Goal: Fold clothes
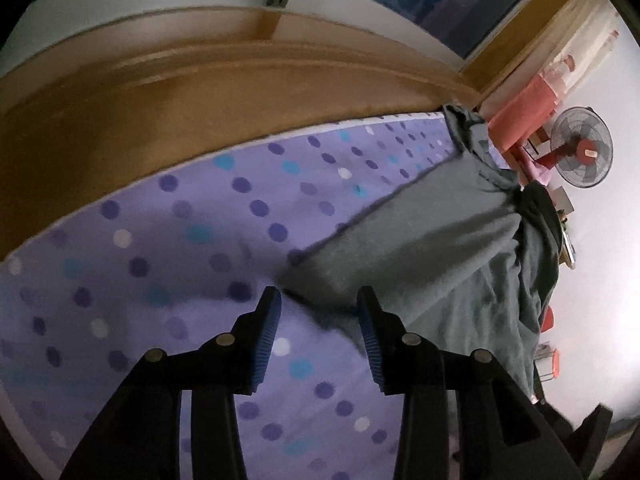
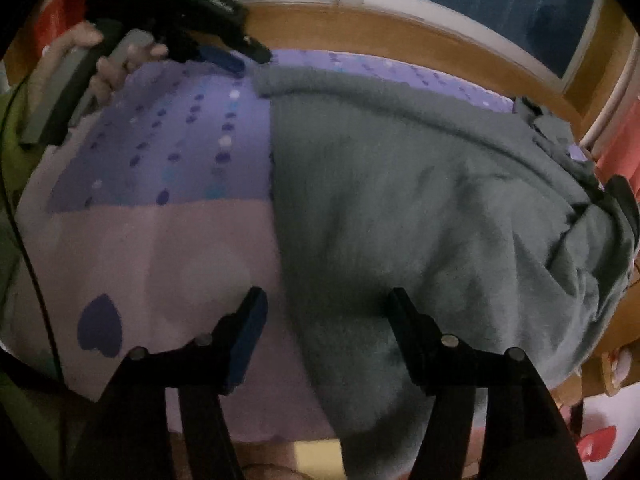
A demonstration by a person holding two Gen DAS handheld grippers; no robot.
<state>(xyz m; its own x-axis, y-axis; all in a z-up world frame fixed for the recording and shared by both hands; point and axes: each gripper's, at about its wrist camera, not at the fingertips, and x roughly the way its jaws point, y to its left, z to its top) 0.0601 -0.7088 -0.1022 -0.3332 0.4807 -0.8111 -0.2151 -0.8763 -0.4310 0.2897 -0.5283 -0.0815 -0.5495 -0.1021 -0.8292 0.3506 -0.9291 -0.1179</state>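
A grey-green garment (image 2: pixel 420 208) is lying spread over a bed covered by a purple dotted sheet (image 2: pixel 180 128), filling the middle and right of the right wrist view. Its left edge is running almost straight down the frame, and its far corner is reaching toward the upper middle. At the right edge of that view the cloth is bunching into folds beside a darker piece of fabric.

The right claw (image 2: pixel 326 320) is sitting at the bottom of its own view with its jaws standing wide apart. The left finger is hovering over the pale lilac band of the sheet, the right finger over the garment, and the garment's edge is passing between them; the pads are pressing on nothing.

The left claw (image 1: pixel 318 320) is showing at the bottom of the left wrist view, jaws partly apart, blue ribbed pads (image 1: pixel 266 340) facing each other. A corner of the garment (image 1: pixel 420 248) is lying just ahead of the fingertips, not gripped. From there the cloth is stretching to the right and upper right of the frame.

In the right wrist view, the left claw is appearing again at the upper left, held by a hand (image 2: pixel 116 60), its tips close to the garment's far corner.

A wooden bed frame (image 1: pixel 160 92) is curving behind the sheet, and a standing fan (image 1: pixel 582 148) is visible at the right of the left wrist view.
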